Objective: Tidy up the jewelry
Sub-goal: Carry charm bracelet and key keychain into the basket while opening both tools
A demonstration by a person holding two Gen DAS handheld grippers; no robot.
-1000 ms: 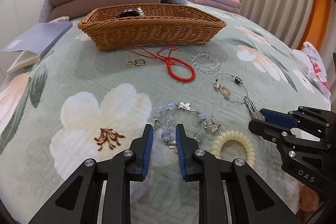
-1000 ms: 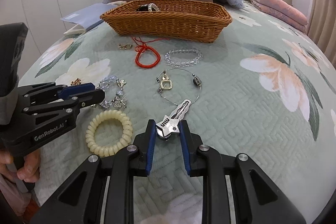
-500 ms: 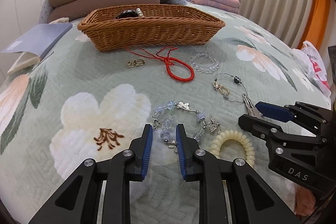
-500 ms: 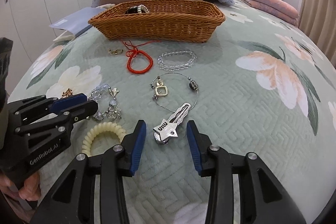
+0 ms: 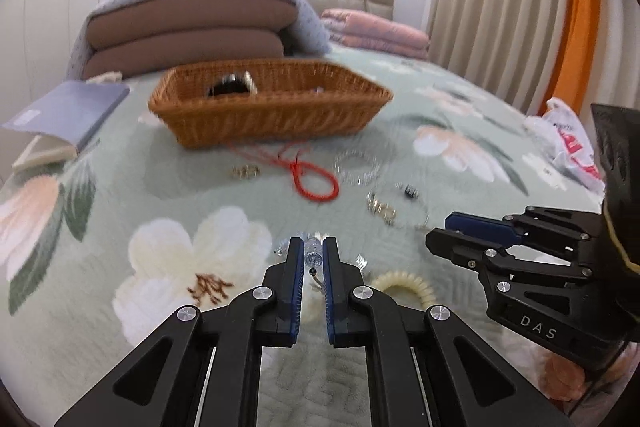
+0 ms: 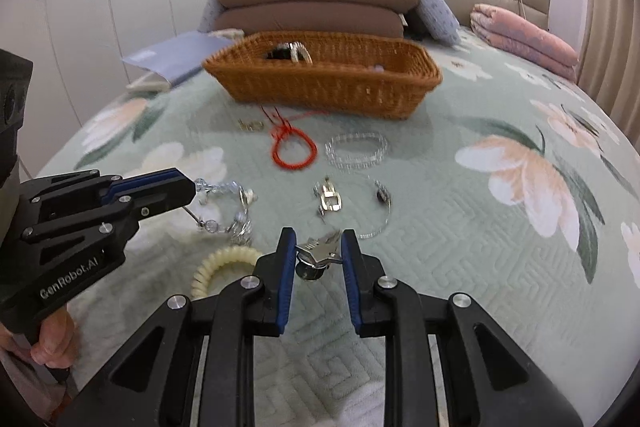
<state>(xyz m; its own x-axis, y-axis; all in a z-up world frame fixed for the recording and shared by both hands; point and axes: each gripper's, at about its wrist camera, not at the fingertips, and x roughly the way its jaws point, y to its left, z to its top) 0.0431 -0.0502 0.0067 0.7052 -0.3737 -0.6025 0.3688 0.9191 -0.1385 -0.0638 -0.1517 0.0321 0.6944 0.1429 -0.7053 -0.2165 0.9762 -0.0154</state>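
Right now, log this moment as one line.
left gripper: shut on crystal bead bracelet, lifted | right gripper: shut on silver guitar charm | wicker basket: behind | bedspread

"DAS" in white on the right gripper [image 5: 472,241] body, "GenRobot.AI" in white on the left gripper [image 6: 188,193] body

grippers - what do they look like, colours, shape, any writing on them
Both are matte black plastic with angular, cut-out linkage arms, silver round pivot bolts and blue ribbed pads lining the inner fingers. The left gripper carries white "GenRobot.AI" lettering on its side, seen from the right wrist view. The right gripper shows white "DAS" on its body. No cables visible.
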